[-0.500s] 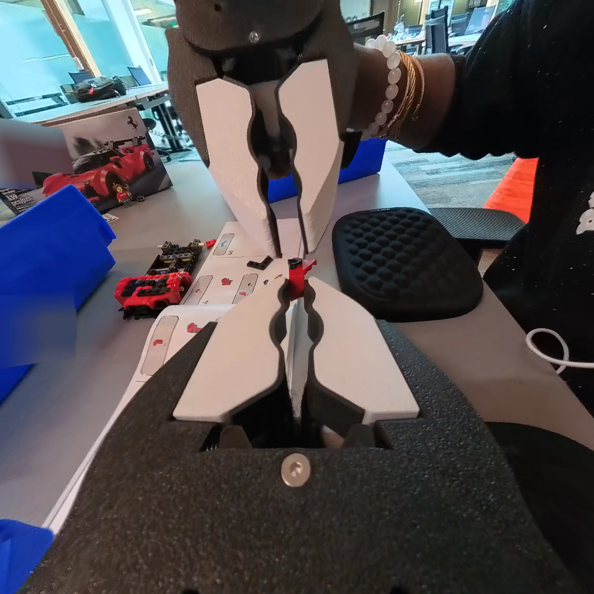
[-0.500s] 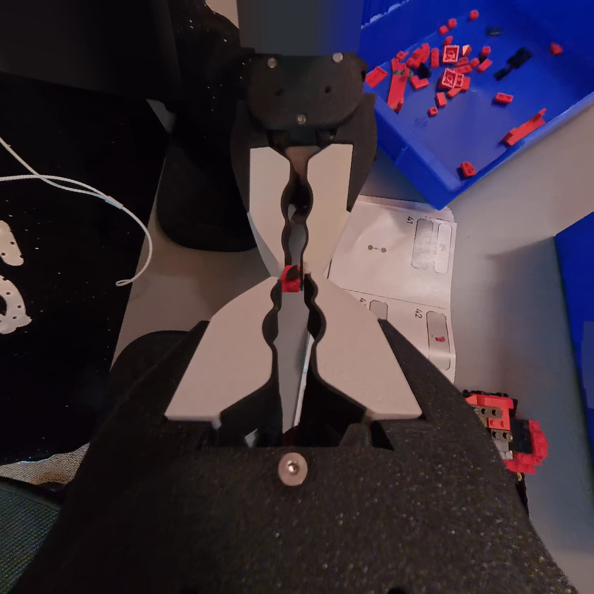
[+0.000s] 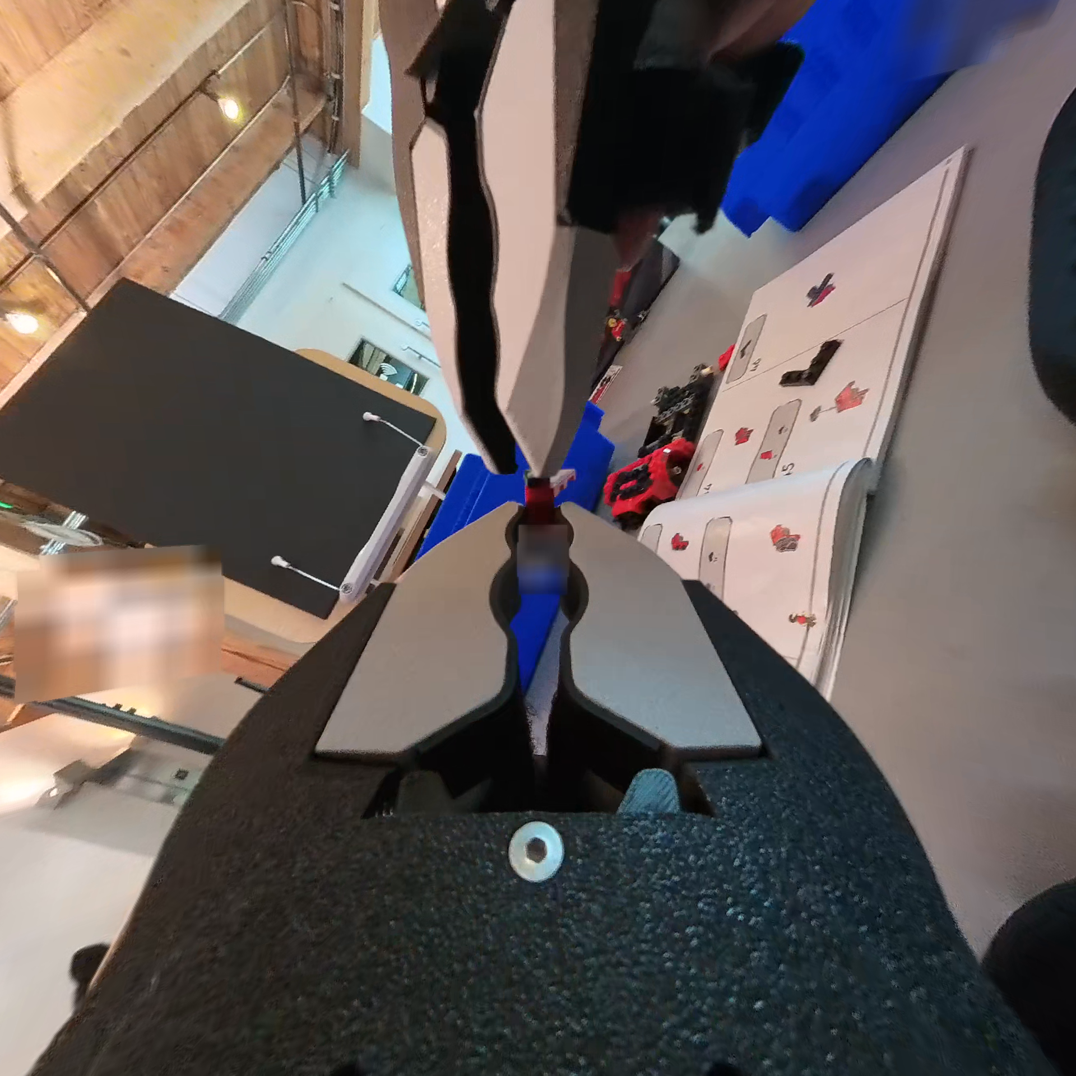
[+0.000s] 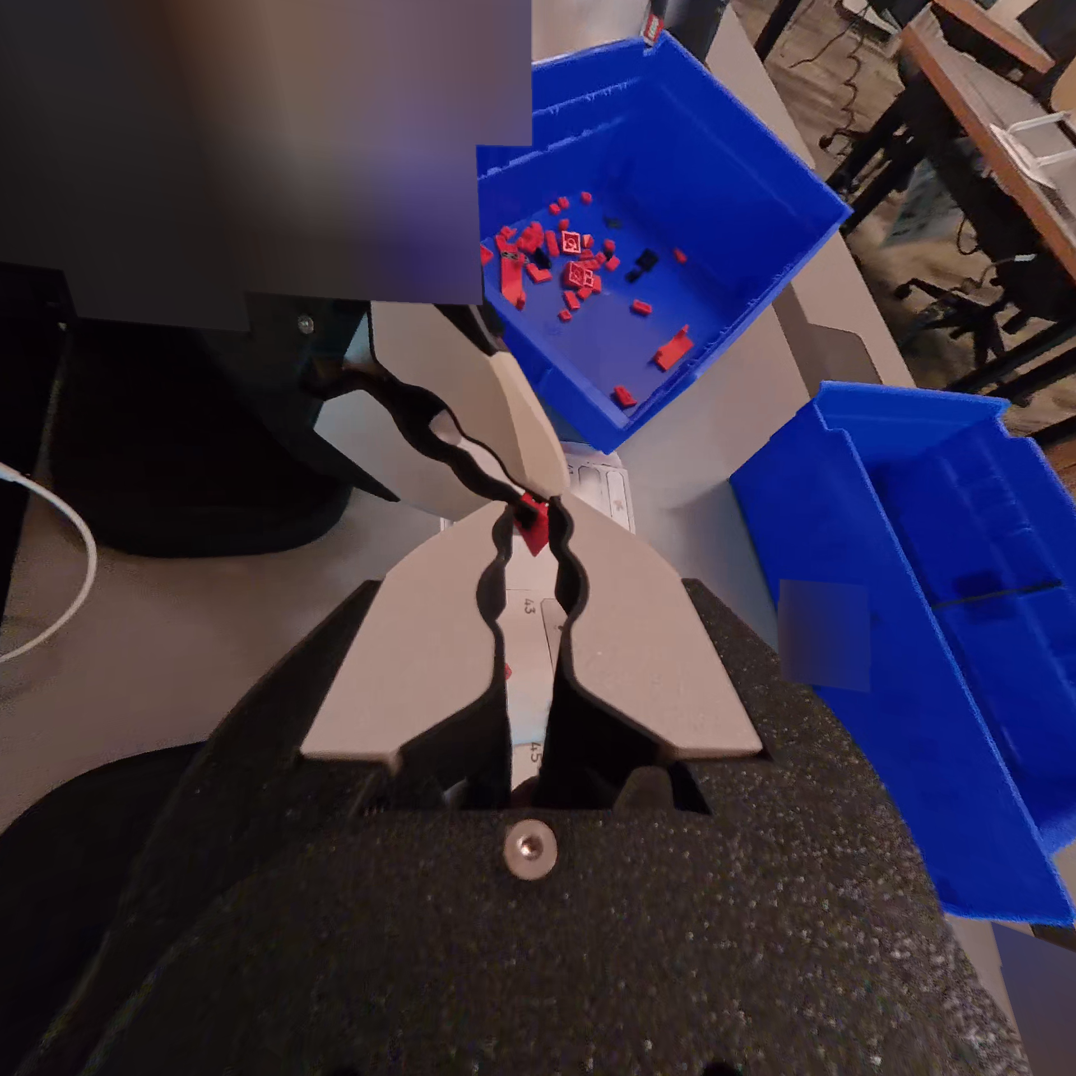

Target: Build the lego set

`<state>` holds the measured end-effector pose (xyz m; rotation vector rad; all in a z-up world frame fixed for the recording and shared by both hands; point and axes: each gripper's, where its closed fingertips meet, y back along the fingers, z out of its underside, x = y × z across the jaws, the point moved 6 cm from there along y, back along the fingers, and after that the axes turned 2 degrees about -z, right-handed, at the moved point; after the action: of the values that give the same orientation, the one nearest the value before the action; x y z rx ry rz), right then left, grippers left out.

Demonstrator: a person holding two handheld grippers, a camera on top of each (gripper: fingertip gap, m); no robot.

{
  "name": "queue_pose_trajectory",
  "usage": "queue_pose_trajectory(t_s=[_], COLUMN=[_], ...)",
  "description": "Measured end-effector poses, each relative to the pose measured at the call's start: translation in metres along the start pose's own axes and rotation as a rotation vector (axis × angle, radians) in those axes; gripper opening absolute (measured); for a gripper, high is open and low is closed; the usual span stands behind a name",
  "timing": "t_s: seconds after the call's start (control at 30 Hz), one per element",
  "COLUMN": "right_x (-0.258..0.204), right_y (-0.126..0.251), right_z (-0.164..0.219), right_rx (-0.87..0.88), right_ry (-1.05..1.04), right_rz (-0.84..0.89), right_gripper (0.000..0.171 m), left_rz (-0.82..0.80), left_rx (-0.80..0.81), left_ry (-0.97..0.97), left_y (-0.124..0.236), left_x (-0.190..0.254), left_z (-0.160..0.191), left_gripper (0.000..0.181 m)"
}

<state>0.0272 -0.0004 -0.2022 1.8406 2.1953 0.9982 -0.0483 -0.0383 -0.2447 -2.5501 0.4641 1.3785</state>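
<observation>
**Pinching one red brick between two grippers**

Left wrist view: the left gripper [image 3: 538, 505], raised off the surface, clamps the red brick [image 3: 538, 498]; the right gripper [image 3: 527, 466] meets it.

Right wrist view: the right gripper's [image 4: 531, 512] jaws grip the same brick [image 4: 533, 524], with the blue bin [image 4: 757, 192] of red pieces beyond.

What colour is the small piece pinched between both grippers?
Red piece, with a black bit; clearest in the right wrist view.
</observation>
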Motion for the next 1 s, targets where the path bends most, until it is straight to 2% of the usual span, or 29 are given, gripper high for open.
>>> queue_pose_trajectory(t_s=[0.2, 0.5, 1.0], right_x=[-0.004, -0.008, -0.013], right_y=[0.002, 0.000, 0.000], right_z=[-0.001, 0.002, 0.004], right_rx=[0.013, 0.017, 0.150], right_ry=[-0.003, -0.032, -0.208], right_rz=[0.093, 0.109, 0.177], right_gripper=[0.011, 0.008, 0.007], left_rz=[-0.037, -0.059, -0.115], left_rx=[-0.021, -0.027, -0.052], left_ry=[-0.061, -0.114, -0.188], left_y=[0.001, 0.001, 0.003], left_x=[-0.001, 0.000, -0.002], left_z=[-0.001, -0.003, -0.006], left_gripper=[0.007, 0.007, 0.007])
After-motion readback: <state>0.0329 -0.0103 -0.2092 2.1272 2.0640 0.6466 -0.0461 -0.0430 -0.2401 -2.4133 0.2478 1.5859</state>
